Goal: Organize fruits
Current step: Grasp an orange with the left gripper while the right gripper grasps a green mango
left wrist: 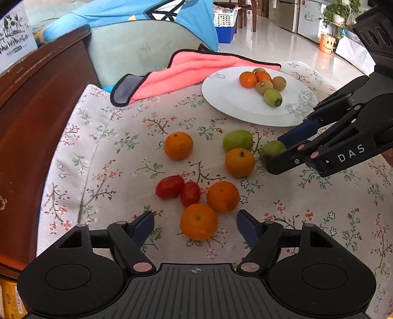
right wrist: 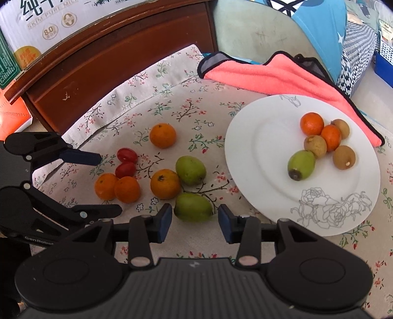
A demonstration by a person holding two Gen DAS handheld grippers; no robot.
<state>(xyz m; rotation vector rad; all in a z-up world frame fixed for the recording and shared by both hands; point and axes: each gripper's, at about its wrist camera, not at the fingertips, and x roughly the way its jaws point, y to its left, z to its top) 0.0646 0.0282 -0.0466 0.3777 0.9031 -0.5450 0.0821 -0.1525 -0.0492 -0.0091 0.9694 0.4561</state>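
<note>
Left gripper (left wrist: 195, 224) open astride an orange (left wrist: 198, 221), right gripper (right wrist: 194, 219) open astride a green fruit (right wrist: 193, 206), plate (right wrist: 270, 186) near tablecloth (right wrist: 172, 103) edge.

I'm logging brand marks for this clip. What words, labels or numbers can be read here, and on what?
"DAS": white letters on the right gripper.
"GenRobot", cut off at the end: on the left gripper.
"SKIM PURE MIL", cut off, and "8.0": on the white milk carton, under large Chinese characters cut by the frame.
Print on the green box: too blurred to read.
</note>
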